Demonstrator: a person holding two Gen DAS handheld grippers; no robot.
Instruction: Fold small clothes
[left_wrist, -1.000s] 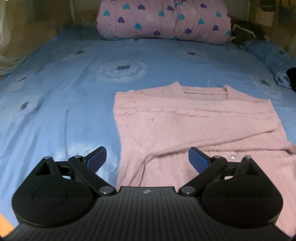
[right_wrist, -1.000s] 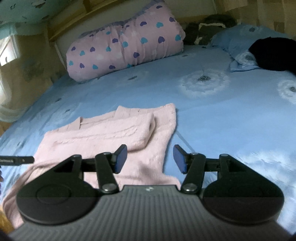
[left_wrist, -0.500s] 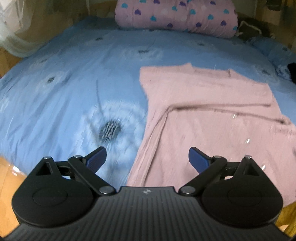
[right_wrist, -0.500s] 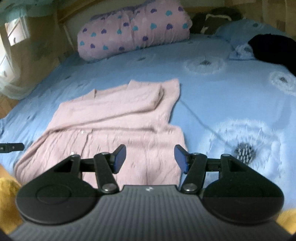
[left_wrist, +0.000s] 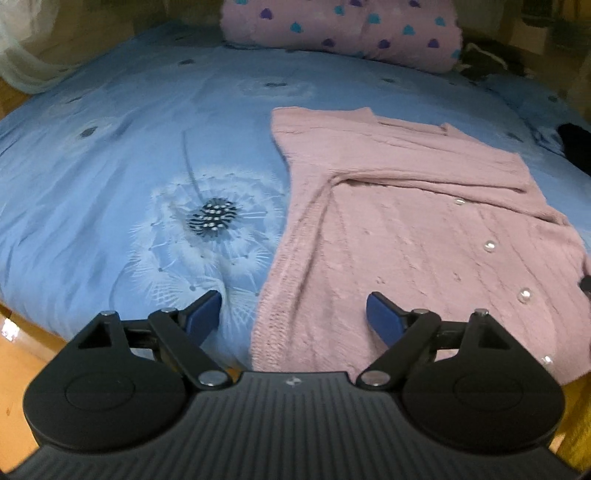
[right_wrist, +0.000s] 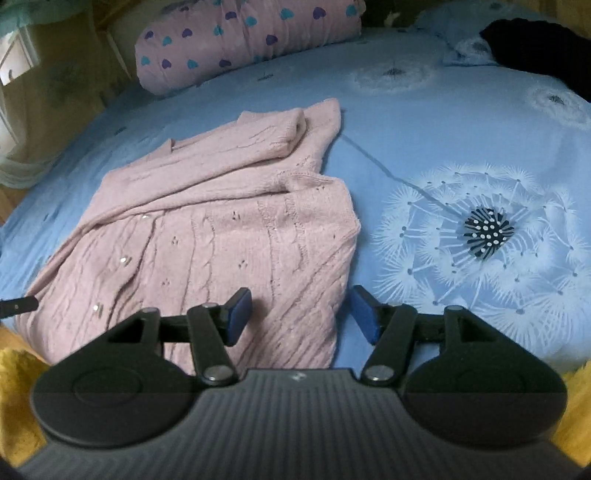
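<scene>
A pink knitted cardigan (left_wrist: 406, 229) with pearl buttons lies flat on the blue bed, its sleeves folded across the chest. In the left wrist view my left gripper (left_wrist: 293, 319) hovers over the cardigan's bottom left corner; its jaws are closing, wide apart, with the hem's edge below them and nothing pressed. In the right wrist view the same cardigan (right_wrist: 207, 229) fills the left half. My right gripper (right_wrist: 301, 314) stands over the bottom right corner, jaws opening, the hem's edge between the blue pads (right_wrist: 240, 314) without being gripped.
A blue dandelion-print sheet (left_wrist: 110, 177) covers the bed. A pink heart-print bolster (left_wrist: 343, 29) lies at the head. Dark clothing (right_wrist: 543, 48) sits at the far right. The bed's near edge and wooden floor (left_wrist: 14, 354) lie just below both grippers.
Both grippers have drawn back from the cardigan's upper part to its bottom hem. The left jaws have narrowed a little and the right jaws have widened.
</scene>
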